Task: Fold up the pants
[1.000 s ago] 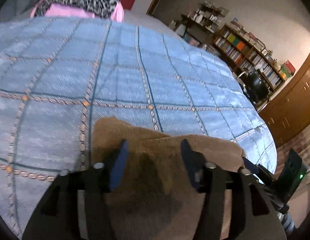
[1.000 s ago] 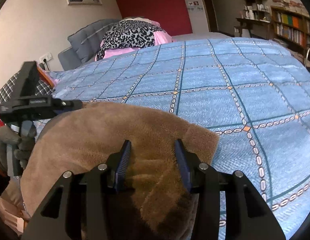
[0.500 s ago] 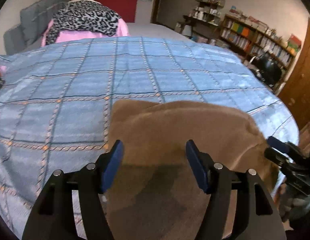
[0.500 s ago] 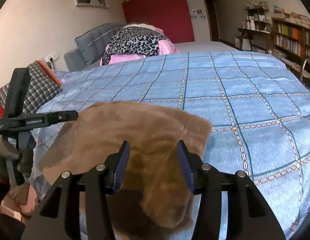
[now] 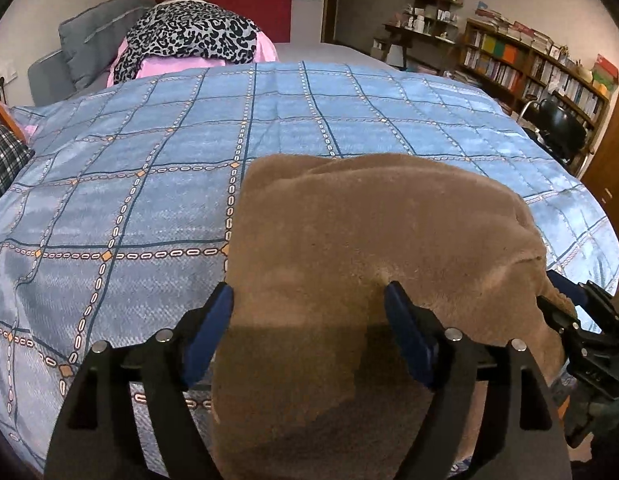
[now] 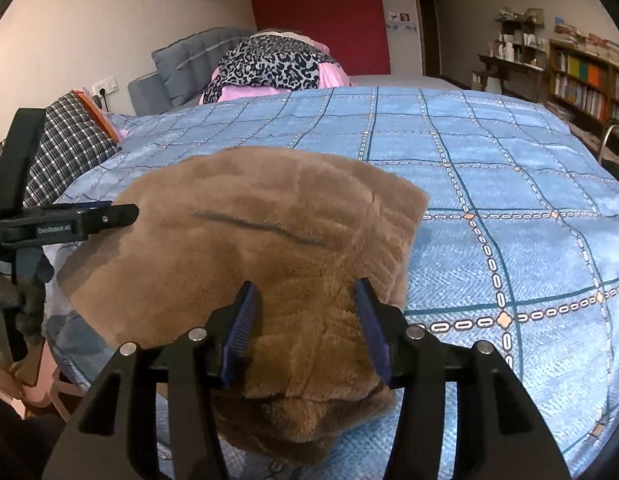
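Observation:
Brown fleece pants (image 5: 373,248) lie folded on the blue checked bedspread (image 5: 149,160) near its front edge; they also show in the right wrist view (image 6: 269,232). My left gripper (image 5: 309,316) is open, its blue fingers spread wide above the pants' near part, holding nothing. My right gripper (image 6: 309,312) is open above the pants' bunched near end, fingers either side of the fabric without pinching it. The right gripper shows at the pants' right edge in the left wrist view (image 5: 581,312). The left gripper shows at the pants' left edge in the right wrist view (image 6: 81,220).
A leopard-print and pink pile (image 5: 193,44) and grey pillows (image 5: 89,52) lie at the bed's far end. A checked cloth (image 6: 65,148) lies left. Bookshelves (image 5: 541,68) and a black chair (image 5: 557,124) stand right of the bed.
Both grippers have pulled back and up from the pants toward the bed's front edge. The left gripper's fingers have spread wider. The pants lie flatter on the bedspread.

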The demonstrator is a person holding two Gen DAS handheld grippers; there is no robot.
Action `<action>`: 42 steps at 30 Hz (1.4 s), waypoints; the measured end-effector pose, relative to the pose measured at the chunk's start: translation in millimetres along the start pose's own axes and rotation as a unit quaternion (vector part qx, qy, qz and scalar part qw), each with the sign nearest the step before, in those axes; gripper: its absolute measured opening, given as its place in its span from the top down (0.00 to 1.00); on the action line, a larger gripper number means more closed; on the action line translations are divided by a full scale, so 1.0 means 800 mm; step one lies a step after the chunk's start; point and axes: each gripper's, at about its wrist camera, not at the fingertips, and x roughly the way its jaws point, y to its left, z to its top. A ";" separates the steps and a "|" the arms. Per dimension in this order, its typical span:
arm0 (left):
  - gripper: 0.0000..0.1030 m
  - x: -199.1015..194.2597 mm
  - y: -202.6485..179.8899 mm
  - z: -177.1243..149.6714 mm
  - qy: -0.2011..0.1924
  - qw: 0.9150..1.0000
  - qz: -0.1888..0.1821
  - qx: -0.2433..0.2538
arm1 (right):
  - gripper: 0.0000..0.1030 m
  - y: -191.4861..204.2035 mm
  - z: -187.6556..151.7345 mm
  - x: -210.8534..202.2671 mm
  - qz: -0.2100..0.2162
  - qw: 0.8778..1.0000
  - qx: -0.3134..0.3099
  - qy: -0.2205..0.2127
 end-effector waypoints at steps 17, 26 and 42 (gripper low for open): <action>0.13 0.006 0.000 -0.013 -0.001 1.000 0.011 -0.022 | 0.50 -0.008 -0.015 0.005 0.011 1.000 0.016 -0.022; 0.10 0.004 -0.002 -0.013 -0.001 1.000 0.021 -0.021 | 0.50 -0.008 -0.016 0.004 0.008 1.000 0.019 -0.023; 0.03 -0.009 0.030 -0.004 0.015 0.998 -0.011 -0.061 | 0.20 -0.029 -0.002 -0.003 0.009 0.996 0.085 0.013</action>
